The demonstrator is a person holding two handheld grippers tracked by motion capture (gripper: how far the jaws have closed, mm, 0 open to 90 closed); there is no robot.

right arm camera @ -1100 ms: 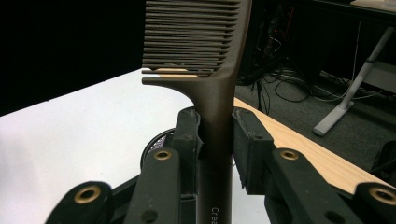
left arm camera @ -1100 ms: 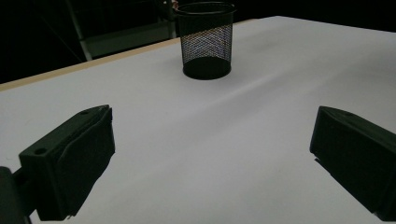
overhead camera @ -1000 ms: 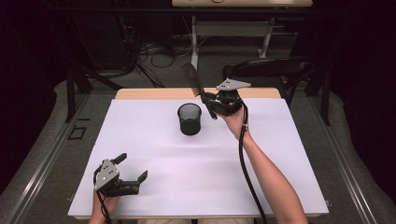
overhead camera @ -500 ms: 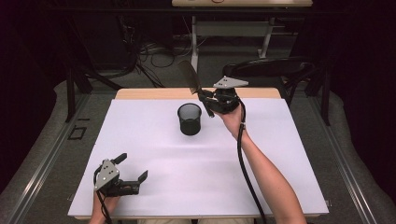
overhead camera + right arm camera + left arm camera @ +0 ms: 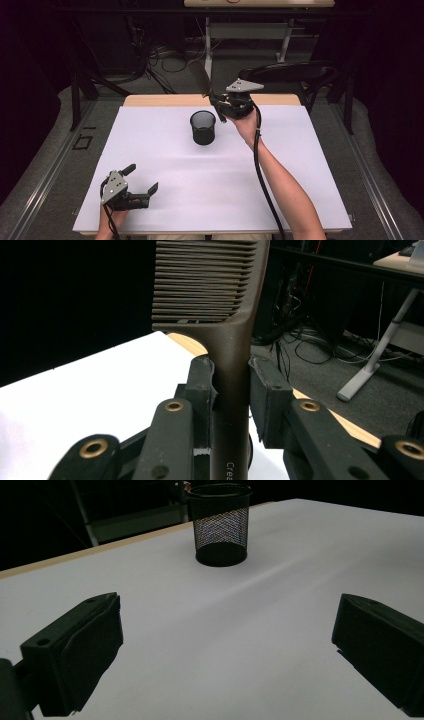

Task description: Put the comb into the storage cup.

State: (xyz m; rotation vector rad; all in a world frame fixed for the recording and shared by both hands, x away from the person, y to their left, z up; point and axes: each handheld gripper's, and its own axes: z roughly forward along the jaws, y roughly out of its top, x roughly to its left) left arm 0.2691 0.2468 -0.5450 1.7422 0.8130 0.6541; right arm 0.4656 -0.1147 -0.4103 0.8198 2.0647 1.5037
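Brown, one comb (image 5: 227, 340) is clamped by its handle in the right gripper (image 5: 223, 102), one mesh cup (image 5: 203, 127) just beside, while the left gripper (image 5: 141, 187) rests wide open and empty.

A white sheet (image 5: 165, 150) covers the counter (image 5: 165, 100), leaving a bare wooden strip along its far edge. Beyond that, on the dark floor, lie tangled cables (image 5: 160, 55), with a pale desk frame (image 5: 250, 32) standing further right and a black chair (image 5: 295, 72) at the counter's far right.
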